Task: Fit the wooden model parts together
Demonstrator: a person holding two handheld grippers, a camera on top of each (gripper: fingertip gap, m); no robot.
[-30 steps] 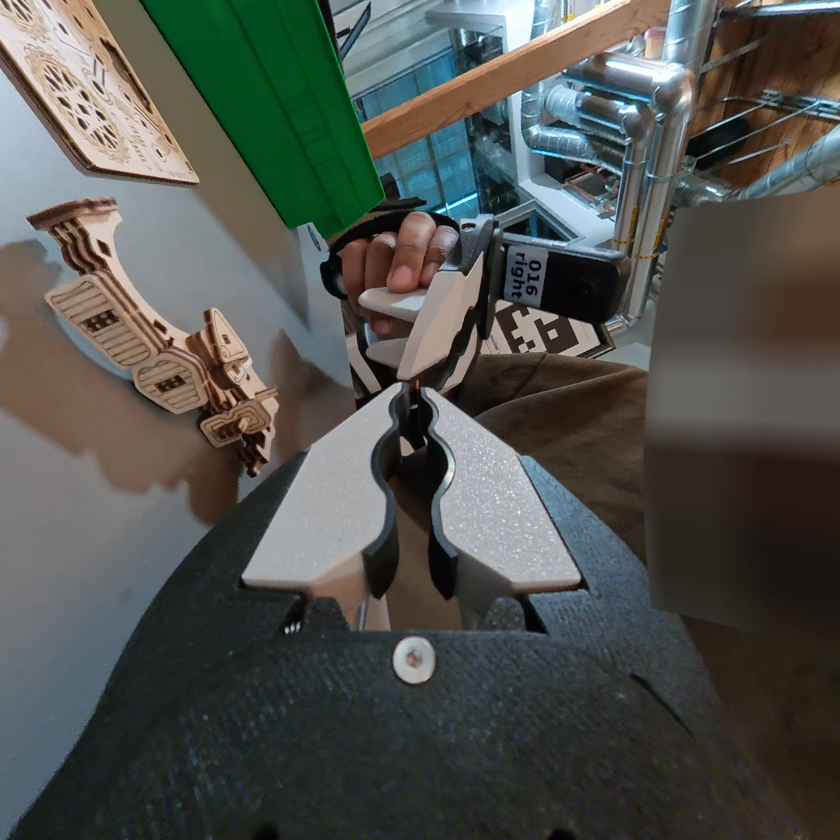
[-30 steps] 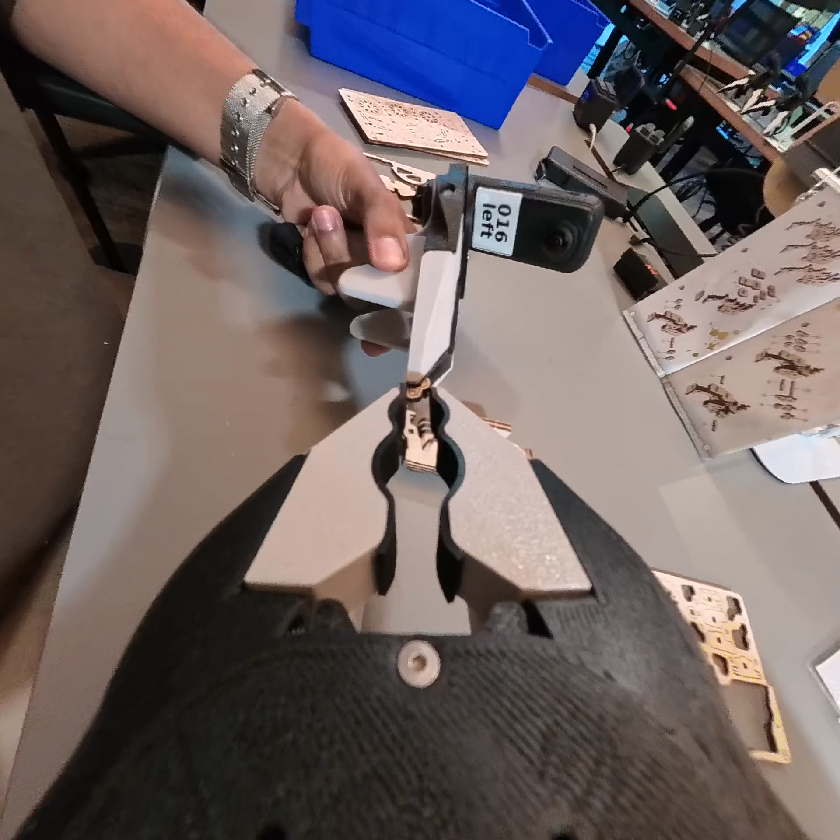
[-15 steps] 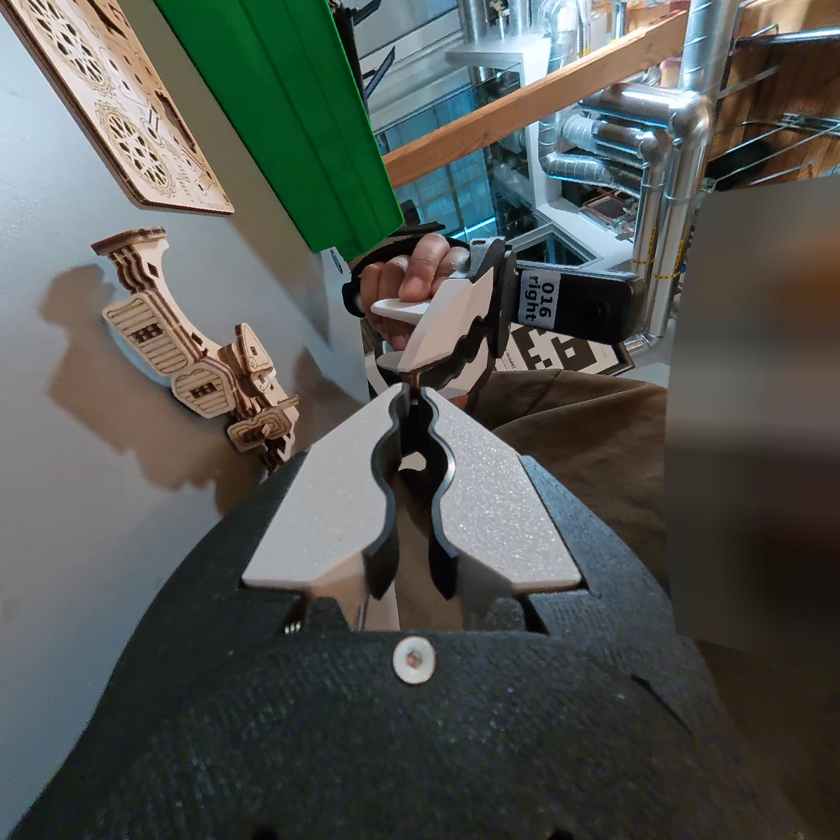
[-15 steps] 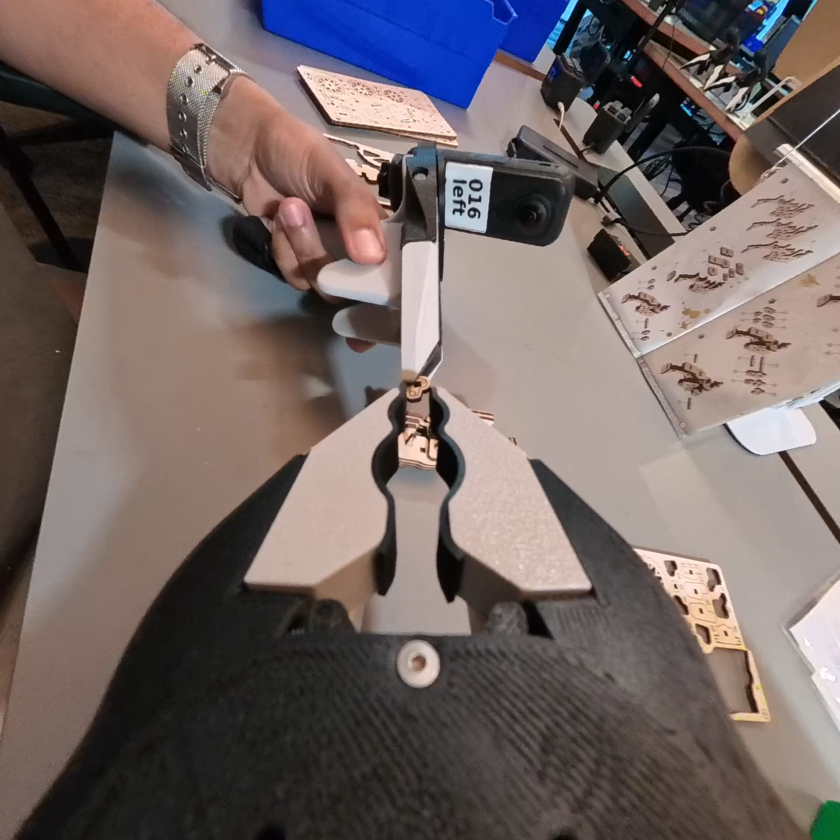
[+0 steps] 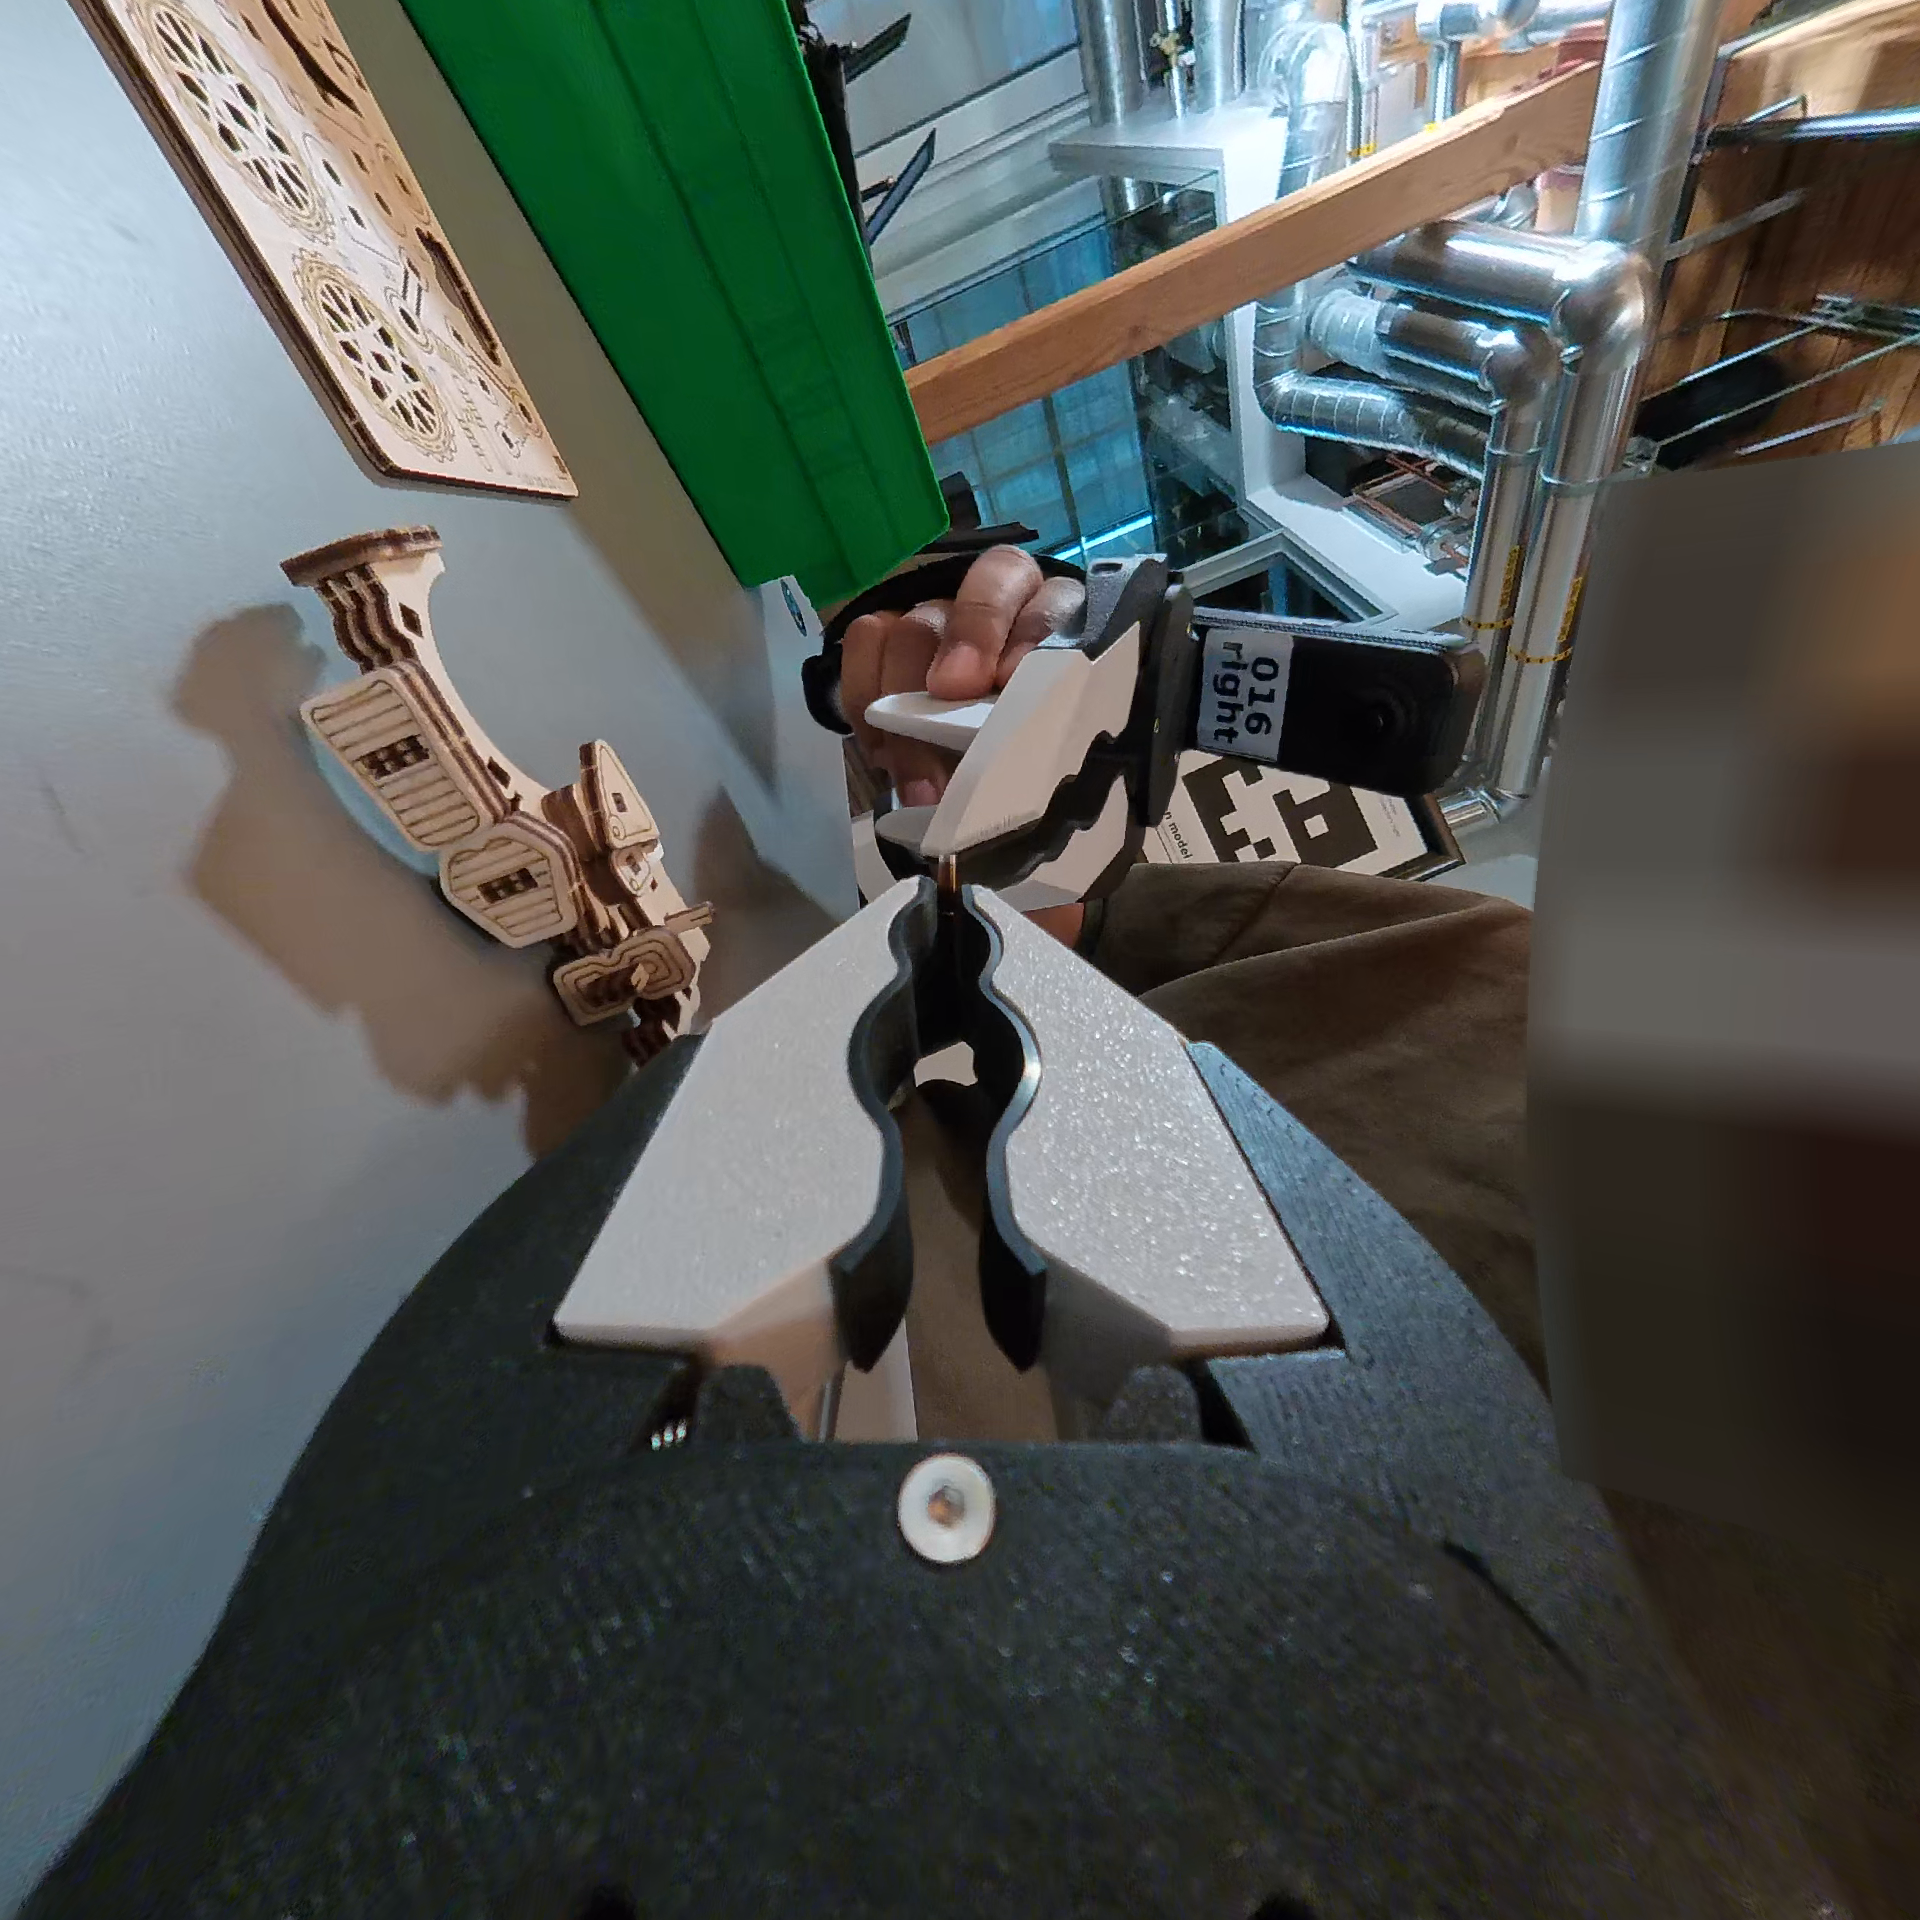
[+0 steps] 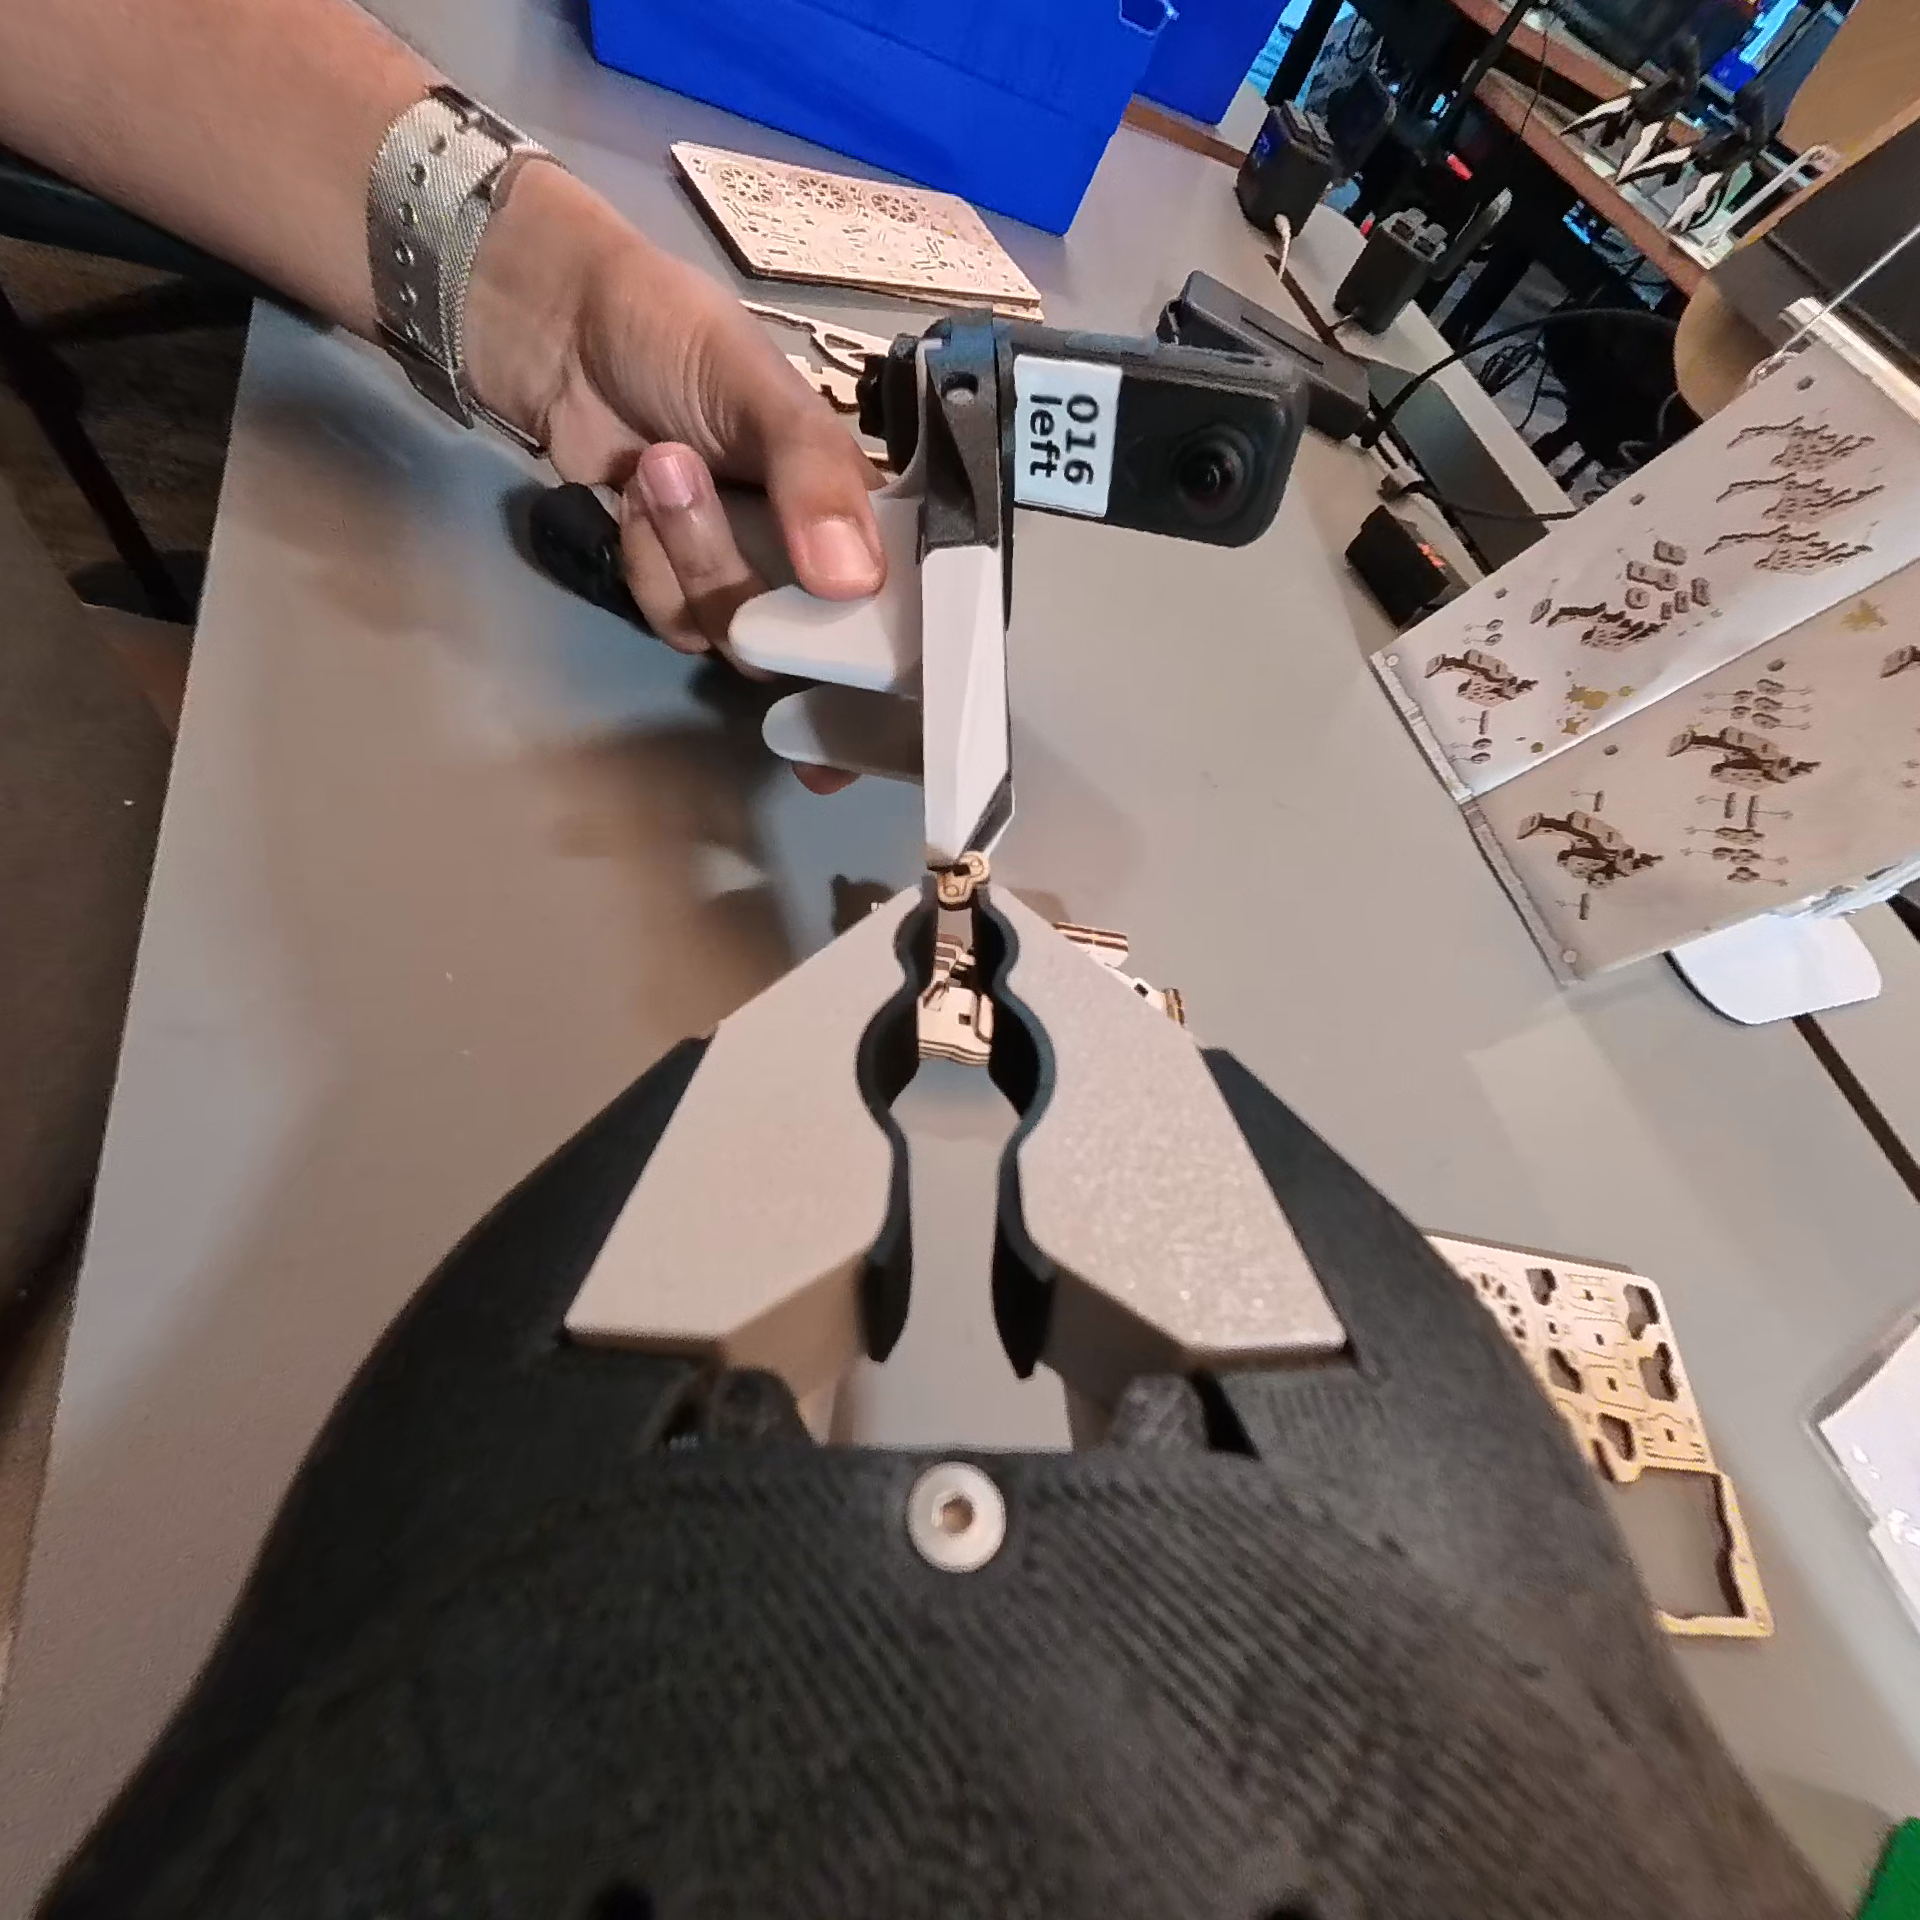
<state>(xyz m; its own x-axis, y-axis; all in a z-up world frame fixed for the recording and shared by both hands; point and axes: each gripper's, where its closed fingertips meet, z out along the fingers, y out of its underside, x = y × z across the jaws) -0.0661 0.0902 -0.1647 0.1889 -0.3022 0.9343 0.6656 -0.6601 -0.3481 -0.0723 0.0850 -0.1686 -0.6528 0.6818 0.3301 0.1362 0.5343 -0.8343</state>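
Observation:
My right gripper (image 6: 956, 914) is shut on a pale wooden model part (image 6: 951, 1013) that sits between its fingers. My left gripper (image 5: 948, 899) is shut on a small thin wooden piece (image 6: 961, 878), seen edge-on in the left wrist view (image 5: 948, 883). The two grippers meet tip to tip above the grey table (image 6: 416, 935), and the small piece touches the top of the held part. The left gripper also shows in the right wrist view (image 6: 964, 821), held by a hand. A larger built wooden model (image 5: 499, 810) lies on the table.
A laser-cut wooden sheet (image 6: 852, 223) lies near blue bins (image 6: 883, 83). A green bin (image 5: 675, 260) stands at the table's edge. An instruction booklet (image 6: 1683, 727) stands at the right. An emptied wooden sheet frame (image 6: 1600, 1434) lies at the near right. Cables and black devices (image 6: 1382, 343) lie behind. The grippers are tip to tip, or close to it.
Both grippers stay shut and tip to tip. They have shifted together a little, so the table model drifts right in the left wrist view and the left gripper looks closer in the right.

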